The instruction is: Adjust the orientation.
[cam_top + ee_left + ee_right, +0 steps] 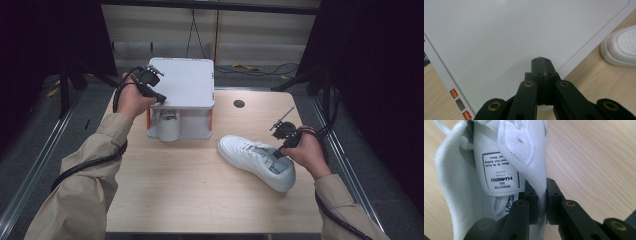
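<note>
A white sneaker (pixel 252 159) lies on the wooden table (pixel 190 190) at the right, toe pointing to the back left. My right gripper (pixel 278 154) is shut on the side wall of its collar (pixel 537 178); one jaw sits inside the shoe beside the tongue's printed label (pixel 499 171). A white shoe rack (pixel 182 82) stands at the back left, with a second white shoe (pixel 169 126) on its lower level. My left gripper (pixel 541 61) is shut and empty over the rack's flat top (pixel 499 37), near its left edge (pixel 159 97).
The sneaker's toe (pixel 621 47) lies beside the rack in the left gripper view. A round cable hole (pixel 239 104) is in the table behind the sneaker. Black cables trail from both grippers along the sleeves. Metal rails run along the floor on both sides.
</note>
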The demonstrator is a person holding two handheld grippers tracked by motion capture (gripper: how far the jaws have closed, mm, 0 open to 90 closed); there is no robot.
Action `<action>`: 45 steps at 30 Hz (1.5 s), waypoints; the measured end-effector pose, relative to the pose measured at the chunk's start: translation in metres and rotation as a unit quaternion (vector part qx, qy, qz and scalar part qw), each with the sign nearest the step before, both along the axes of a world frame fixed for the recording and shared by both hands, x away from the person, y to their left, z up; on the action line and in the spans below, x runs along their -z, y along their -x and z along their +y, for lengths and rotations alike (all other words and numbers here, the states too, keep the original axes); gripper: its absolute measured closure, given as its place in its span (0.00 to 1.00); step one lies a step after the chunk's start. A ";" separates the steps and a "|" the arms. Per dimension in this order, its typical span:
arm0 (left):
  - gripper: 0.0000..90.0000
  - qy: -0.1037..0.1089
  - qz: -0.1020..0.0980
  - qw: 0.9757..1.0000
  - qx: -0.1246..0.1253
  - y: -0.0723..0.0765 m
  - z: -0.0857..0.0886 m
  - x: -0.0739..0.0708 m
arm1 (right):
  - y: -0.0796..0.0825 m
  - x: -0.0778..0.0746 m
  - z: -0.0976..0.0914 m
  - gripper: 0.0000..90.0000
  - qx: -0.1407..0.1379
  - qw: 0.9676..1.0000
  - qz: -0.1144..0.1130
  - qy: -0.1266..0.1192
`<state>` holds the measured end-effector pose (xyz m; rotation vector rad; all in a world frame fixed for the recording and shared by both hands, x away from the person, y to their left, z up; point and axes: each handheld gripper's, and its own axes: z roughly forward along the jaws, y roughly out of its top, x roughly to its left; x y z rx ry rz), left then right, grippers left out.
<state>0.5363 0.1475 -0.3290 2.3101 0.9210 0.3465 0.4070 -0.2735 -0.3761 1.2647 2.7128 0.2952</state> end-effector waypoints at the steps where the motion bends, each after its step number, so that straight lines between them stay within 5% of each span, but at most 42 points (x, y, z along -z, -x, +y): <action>1: 1.00 0.002 0.002 1.000 0.001 0.000 0.001 0.000 | 0.002 -0.007 0.006 0.92 -0.003 1.000 -0.008 -0.019; 7: 1.00 0.003 0.002 1.000 0.002 0.000 0.001 0.000 | -0.006 -0.017 0.032 0.92 0.003 0.997 -0.026 -0.072; 12: 1.00 0.008 -0.002 1.000 0.002 0.000 0.002 0.001 | -0.016 0.000 0.064 0.90 0.008 0.995 -0.007 -0.100; 17: 1.00 0.003 0.000 1.000 0.003 0.000 0.002 0.001 | -0.007 0.022 0.088 0.86 -0.039 0.997 0.018 -0.062; 21: 1.00 -0.006 -0.006 1.000 0.004 0.001 -0.001 0.000 | 0.002 0.029 0.088 0.81 -0.050 0.996 0.034 -0.067; 28: 1.00 -0.007 -0.009 1.000 0.000 0.002 -0.001 0.000 | 0.008 0.016 0.083 0.69 -0.063 0.994 0.027 -0.086; 33: 1.00 -0.003 -0.010 1.000 -0.002 0.003 -0.001 0.001 | 0.026 -0.009 0.094 0.59 -0.109 0.991 0.020 -0.072; 37: 1.00 -0.001 -0.008 1.000 -0.003 0.004 0.000 0.001 | 0.038 -0.003 0.116 0.54 -0.146 0.987 0.037 -0.053; 39: 1.00 0.003 -0.010 1.000 -0.006 0.005 0.000 0.001 | 0.039 0.009 0.125 0.57 -0.153 0.986 0.050 -0.040; 43: 1.00 0.003 -0.010 1.000 -0.004 0.005 0.000 0.001 | 0.035 0.034 0.135 0.67 -0.130 0.987 0.072 -0.053; 45: 1.00 0.002 -0.011 1.000 -0.003 0.005 0.000 0.001 | 0.033 0.040 0.139 0.84 -0.109 0.988 0.088 -0.070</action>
